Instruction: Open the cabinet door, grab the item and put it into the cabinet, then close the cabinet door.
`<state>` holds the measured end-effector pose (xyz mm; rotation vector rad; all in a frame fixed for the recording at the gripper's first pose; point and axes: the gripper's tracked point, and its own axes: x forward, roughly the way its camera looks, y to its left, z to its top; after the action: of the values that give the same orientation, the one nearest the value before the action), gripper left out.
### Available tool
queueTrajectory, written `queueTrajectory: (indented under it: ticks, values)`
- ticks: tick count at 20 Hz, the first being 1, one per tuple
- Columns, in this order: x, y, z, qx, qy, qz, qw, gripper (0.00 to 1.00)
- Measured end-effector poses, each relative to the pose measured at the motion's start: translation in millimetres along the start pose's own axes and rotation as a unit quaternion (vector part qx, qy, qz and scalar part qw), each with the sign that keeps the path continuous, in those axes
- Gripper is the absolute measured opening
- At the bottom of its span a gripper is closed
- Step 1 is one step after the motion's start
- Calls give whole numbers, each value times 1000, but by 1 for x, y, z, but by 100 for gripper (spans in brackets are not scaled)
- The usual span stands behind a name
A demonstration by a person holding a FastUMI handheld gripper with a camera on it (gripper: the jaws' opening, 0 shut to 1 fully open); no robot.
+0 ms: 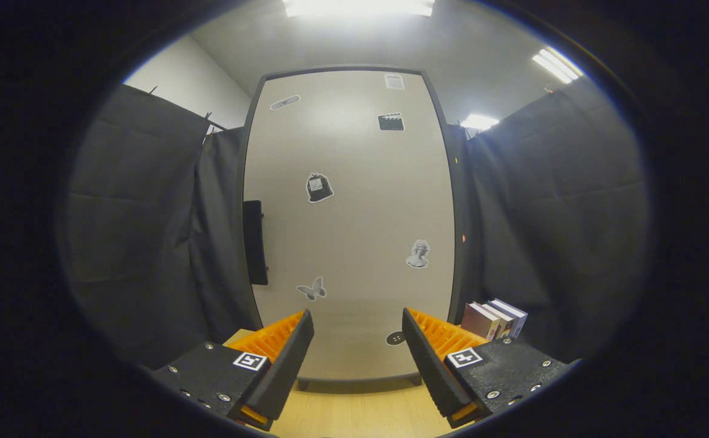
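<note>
Straight ahead stands the cabinet (354, 225), door (360, 182) shut, dark handle (255, 242) on its left edge. My gripper (358, 325) hangs well short of it, fingers spread, holding nothing. Books (494, 319) stand by the cabinet's right foot. Best approach, I judge: swing left, straddle the handle squarely, then pull along the door's arc.

Books (493, 319) stand right of the cabinet (348, 231), on the table (354, 413).
</note>
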<state>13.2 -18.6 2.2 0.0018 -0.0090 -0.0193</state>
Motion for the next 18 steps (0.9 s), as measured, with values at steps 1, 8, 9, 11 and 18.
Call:
queueTrajectory:
  ticks: [1,8,9,11,18]
  values:
    - [1,0,1,1,0,1,1000,92]
    - [4,-1,1,-2,-3,-2,1000,92]
    - [5,0,2,1,-3,-2,1000,91]
    - [6,3,2,2,-2,0,1000,92]
    - [27,19,8,-4,0,12,1000,91]
